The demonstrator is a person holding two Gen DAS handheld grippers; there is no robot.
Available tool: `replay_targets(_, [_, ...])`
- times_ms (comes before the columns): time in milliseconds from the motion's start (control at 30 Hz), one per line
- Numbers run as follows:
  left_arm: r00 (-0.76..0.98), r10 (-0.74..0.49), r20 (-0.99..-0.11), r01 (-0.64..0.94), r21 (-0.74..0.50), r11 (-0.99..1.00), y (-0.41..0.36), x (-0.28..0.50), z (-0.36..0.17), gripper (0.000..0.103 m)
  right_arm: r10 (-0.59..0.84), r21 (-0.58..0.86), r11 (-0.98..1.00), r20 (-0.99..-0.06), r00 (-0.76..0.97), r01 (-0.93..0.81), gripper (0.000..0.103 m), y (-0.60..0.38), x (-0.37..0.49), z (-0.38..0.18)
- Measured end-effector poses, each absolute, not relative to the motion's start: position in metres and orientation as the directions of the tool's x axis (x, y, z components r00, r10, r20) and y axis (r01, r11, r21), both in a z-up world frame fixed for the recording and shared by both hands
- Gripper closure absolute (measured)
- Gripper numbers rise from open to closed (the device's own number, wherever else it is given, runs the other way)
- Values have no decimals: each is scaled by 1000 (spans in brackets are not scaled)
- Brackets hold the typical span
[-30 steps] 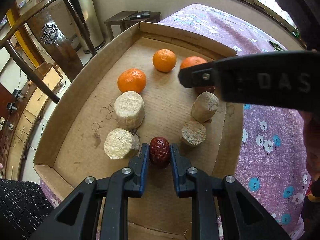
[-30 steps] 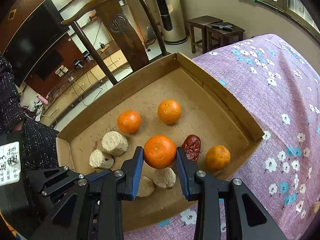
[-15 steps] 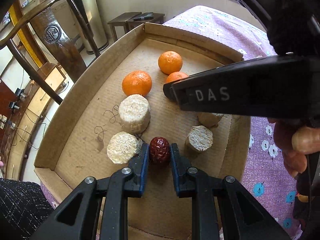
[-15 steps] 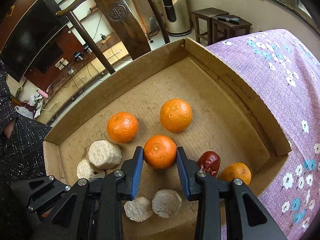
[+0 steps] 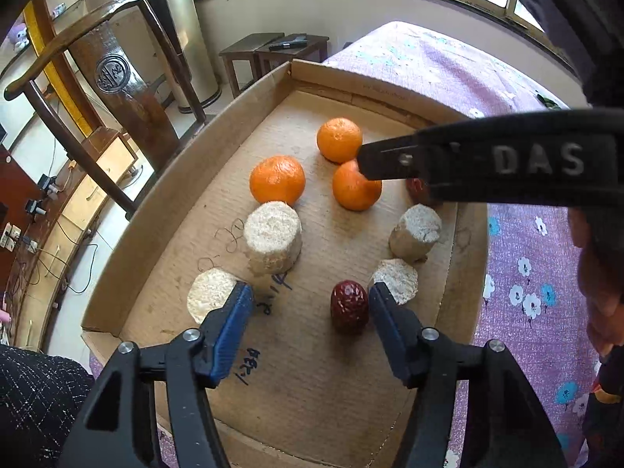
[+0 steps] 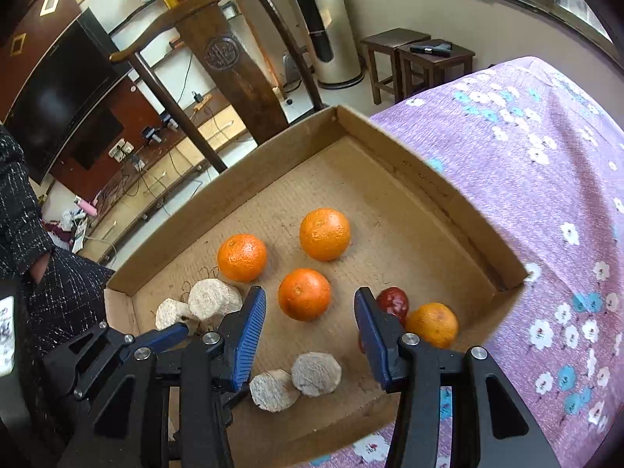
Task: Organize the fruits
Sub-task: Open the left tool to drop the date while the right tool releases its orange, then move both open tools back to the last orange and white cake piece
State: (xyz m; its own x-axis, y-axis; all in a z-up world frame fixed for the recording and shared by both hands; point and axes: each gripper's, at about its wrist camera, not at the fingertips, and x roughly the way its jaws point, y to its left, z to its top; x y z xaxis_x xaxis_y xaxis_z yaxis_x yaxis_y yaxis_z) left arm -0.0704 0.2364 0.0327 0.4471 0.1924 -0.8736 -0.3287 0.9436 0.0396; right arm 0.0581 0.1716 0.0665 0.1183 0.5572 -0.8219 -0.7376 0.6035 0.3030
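Standing apart over a shallow cardboard tray (image 5: pixel 128 234), the left gripper (image 5: pixel 308 300) is holding nothing; its jaws have just been opening, and a dark red jujube (image 5: pixel 349 306) is lying on the tray floor between them, close beside the right-hand finger with a clear gap on the other side; the right gripper (image 6: pixel 310 306) is likewise spread, its jaws having just been widening, and a mandarin (image 6: pixel 304 293) is sitting on the cardboard between the blue pads with daylight showing on both sides, so neither pad is pressing on it; in the left wrist view the right gripper's black finger is reaching in from the right and crossing in front of that same mandarin; two more mandarins are resting farther into the tray, one toward the left (image 6: pixel 241 257) and one toward the back (image 6: pixel 325 234), well apart from each other; a fourth mandarin (image 6: pixel 432 324) is lying near the tray's right wall, just beside a second jujube (image 6: pixel 394 301); four pale, rough cylindrical chunks are also lying in the tray, two by the left gripper (image 5: pixel 273 236) (image 5: pixel 210 294) and two on the right side (image 5: pixel 415 232) (image 5: pixel 396 279); the tray is sitting on a purple flowered cloth (image 6: pixel 546 195), with a dark wooden chair (image 6: pixel 230 62) standing behind it.
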Motion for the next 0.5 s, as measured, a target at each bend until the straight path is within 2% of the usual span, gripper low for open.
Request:
replay_targets(100, [466,198,-863,-330,38,943,234,-70,40,34,558,297,625,-817,147,-722,46,154,58,73])
replay_targets(500, [502,189,-844,-300,35,953,215,-48,54,33,523,284,713,-825,216,-641,45,91,55,78])
